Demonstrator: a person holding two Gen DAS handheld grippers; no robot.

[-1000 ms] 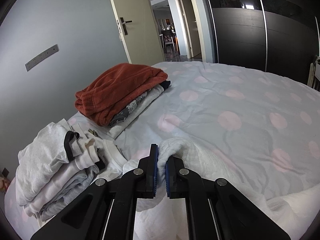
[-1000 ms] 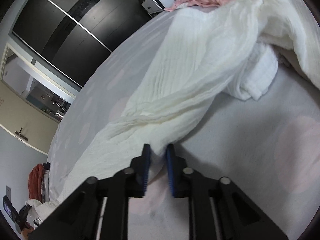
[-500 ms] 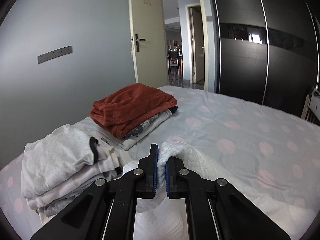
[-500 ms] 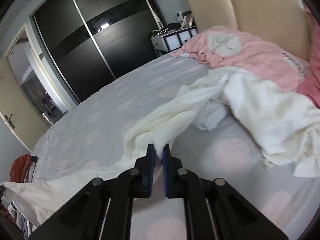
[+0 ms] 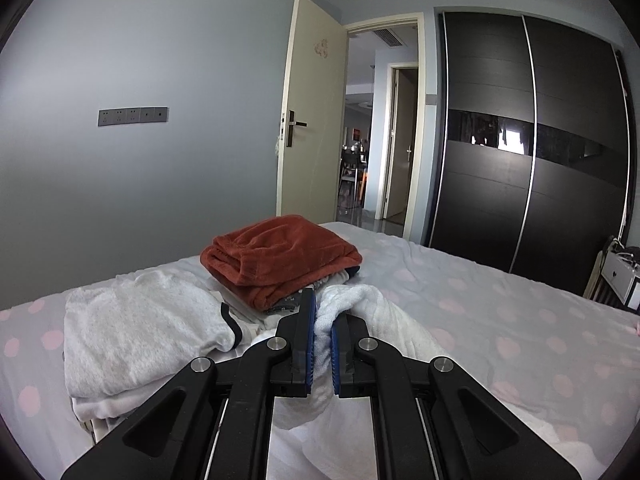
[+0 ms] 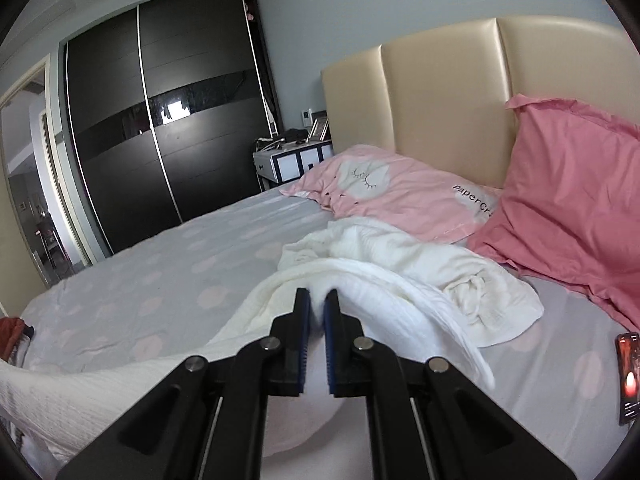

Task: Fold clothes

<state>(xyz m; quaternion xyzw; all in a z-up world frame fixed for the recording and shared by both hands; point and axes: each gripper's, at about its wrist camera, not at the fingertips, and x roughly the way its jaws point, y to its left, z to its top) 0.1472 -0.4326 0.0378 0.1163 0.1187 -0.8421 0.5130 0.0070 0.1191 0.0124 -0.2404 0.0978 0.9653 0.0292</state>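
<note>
Broadly: bed point(image 6: 168, 280) carries the white blanket point(image 6: 384, 300), lifted between claws. Left claw point(image 5: 323, 334) and right claw point(image 6: 315, 332) each clamped on an edge. Risk: thin bite slips, cloth sags onto folded stacks point(image 5: 280, 256).

A home bedroom: a bed point(image 6: 168, 280) in a grey sheet with pink dots, a padded cream headboard point(image 6: 440, 92) at 1 o'clock, pink pillows point(image 6: 568, 200) against it. Dark sliding wardrobe doors point(image 5: 528, 152) stand at 2 o'clock; an open door point(image 5: 308, 120) at 12 shows what may be a dining room.
</note>
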